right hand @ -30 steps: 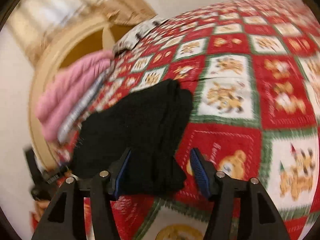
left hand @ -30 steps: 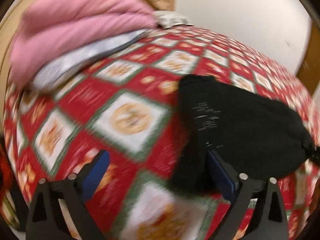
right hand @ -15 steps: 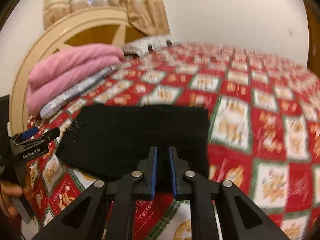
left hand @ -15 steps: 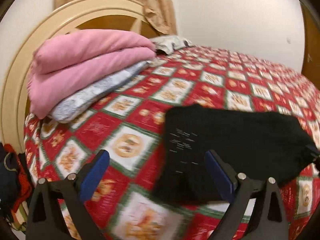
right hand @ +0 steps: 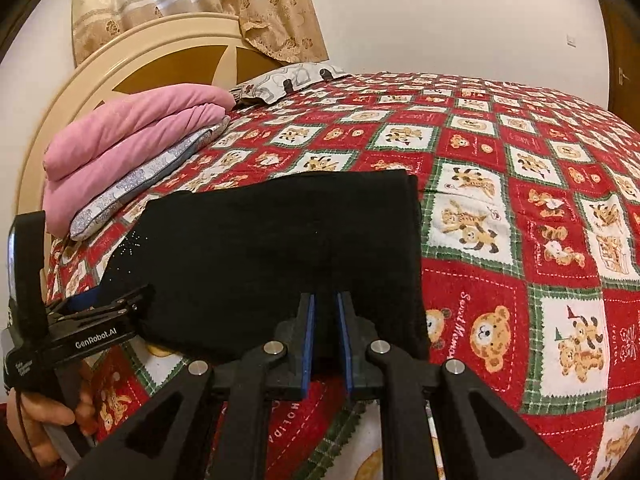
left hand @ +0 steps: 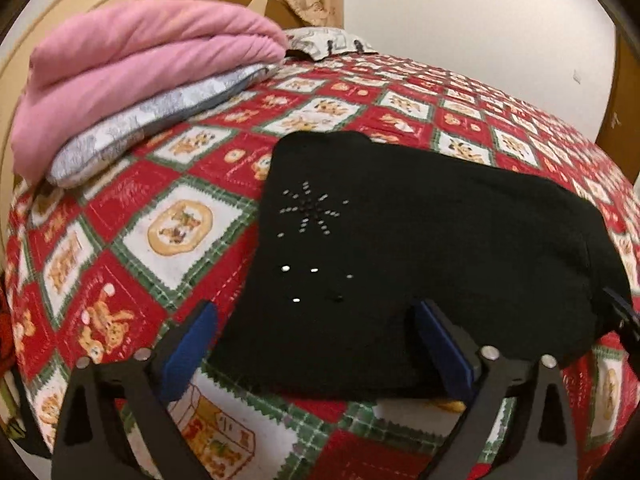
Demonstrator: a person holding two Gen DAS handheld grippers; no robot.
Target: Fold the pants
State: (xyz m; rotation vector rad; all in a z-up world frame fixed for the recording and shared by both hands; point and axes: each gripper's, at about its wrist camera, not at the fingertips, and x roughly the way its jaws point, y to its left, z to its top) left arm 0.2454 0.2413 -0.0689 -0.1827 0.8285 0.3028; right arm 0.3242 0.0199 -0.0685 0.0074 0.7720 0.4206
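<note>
Right wrist view: near edge of the black pants [right hand: 280, 248] is hidden behind the right gripper [right hand: 325, 308], so pad contact is hard to confirm. Its jaws have just been closing and now sit almost together, a narrow gap left, black cloth of the near edge between the pads; looks clamped on the pants. Left gripper [left hand: 316, 344] jaws stand wide apart and have just been opening; the pants' near left corner lies between the blue fingers [left hand: 192, 344], which don't press on it. In the right view only one side of the left gripper [right hand: 86, 320] shows, with part of a hand [right hand: 44, 428], cut off by the frame. Pants lie folded flat on the red quilt [right hand: 520, 208], long axis across the view, studded end [left hand: 308, 212] toward the pink blanket [left hand: 132, 64] by the headboard [right hand: 132, 64]. Pants' right end in the left view runs to the frame edge; fold layers unreadable in the black.
</note>
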